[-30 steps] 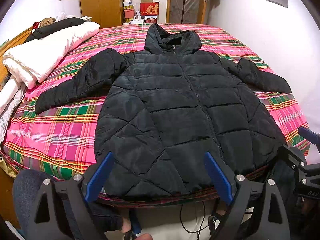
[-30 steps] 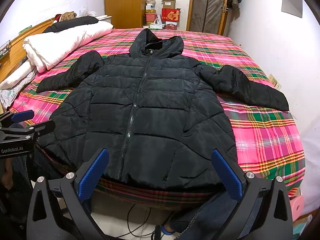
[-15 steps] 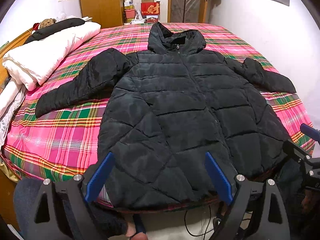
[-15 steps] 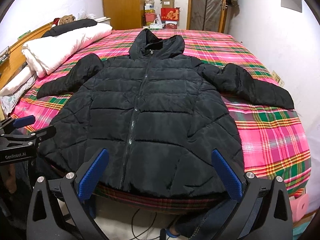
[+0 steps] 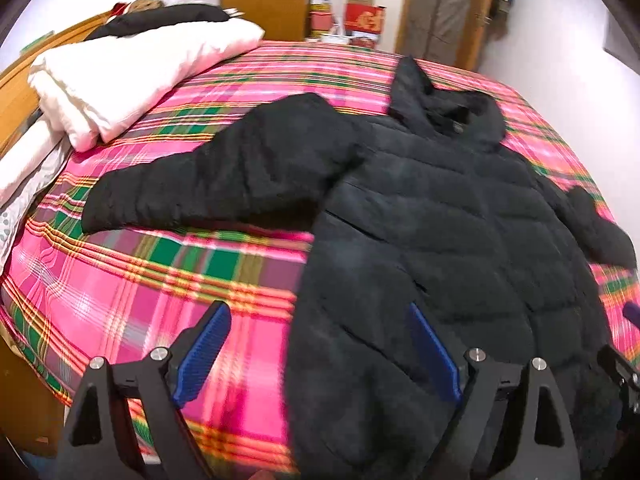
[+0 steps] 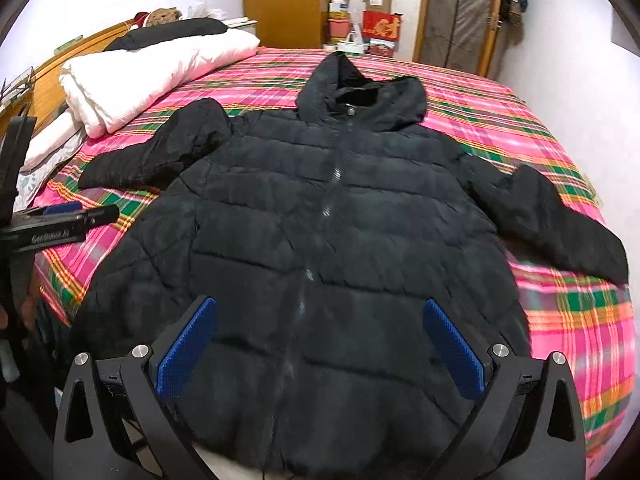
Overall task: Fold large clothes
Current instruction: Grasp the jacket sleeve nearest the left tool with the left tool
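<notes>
Jacket point(image 6: 340, 240): flat on bed point(image 6: 560, 320), hood at 12 o'clock.
Sleeve point(image 5: 224, 176): 11 o'clock of left gripper point(image 5: 316, 354).
Fingers: both grippers released; right gripper point(image 6: 320, 344) centred over hem.

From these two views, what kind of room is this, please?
Most likely a bedroom in a home. A large bed with a pink plaid cover fills the room, folded white bedding lies at its head, and a wooden wardrobe stands behind.

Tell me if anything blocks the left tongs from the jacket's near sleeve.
Nothing visible does. The left tongs stand open over bare plaid bedspread; the black jacket has its sleeve lying flat ahead. The white duvet sits farther back, beside it.
</notes>
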{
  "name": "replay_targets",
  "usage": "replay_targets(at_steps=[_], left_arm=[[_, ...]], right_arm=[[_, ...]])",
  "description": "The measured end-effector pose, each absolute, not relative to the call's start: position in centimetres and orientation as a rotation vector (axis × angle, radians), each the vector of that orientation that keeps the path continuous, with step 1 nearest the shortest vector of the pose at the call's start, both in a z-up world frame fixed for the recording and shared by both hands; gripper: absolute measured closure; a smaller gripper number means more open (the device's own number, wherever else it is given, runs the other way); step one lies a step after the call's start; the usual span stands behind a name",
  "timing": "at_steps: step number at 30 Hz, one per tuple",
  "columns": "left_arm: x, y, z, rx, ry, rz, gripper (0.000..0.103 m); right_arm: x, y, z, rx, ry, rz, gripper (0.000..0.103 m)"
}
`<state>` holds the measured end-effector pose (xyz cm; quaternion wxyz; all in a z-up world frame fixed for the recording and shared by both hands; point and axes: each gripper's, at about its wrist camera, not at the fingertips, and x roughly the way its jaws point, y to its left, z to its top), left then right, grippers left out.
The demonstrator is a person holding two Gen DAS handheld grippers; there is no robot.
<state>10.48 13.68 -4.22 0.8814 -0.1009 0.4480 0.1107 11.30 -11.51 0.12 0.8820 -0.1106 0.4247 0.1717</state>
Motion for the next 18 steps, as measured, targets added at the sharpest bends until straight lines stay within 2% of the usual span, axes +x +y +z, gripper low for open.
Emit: replay_targets(at_steps=[4,8,18], left_arm=[[12.6,17.0,-5.4,-0.275,0.943,0.270,0.016],[14.7,20.1,-6.9,-0.327,0.971,0.318,0.028],[17.4,29.8,-10.9,-0.605,0.987,0.483,0.028]], right_arm=[[13.7,-9.5,-0.6,-0.246,0.889,0.381,0.001],[15.8,-7.9,-1.2,-0.258,0.883,0.401,0.001],[19.0,-5.8,-2.8,-0.264,0.894,0.418,0.001]])
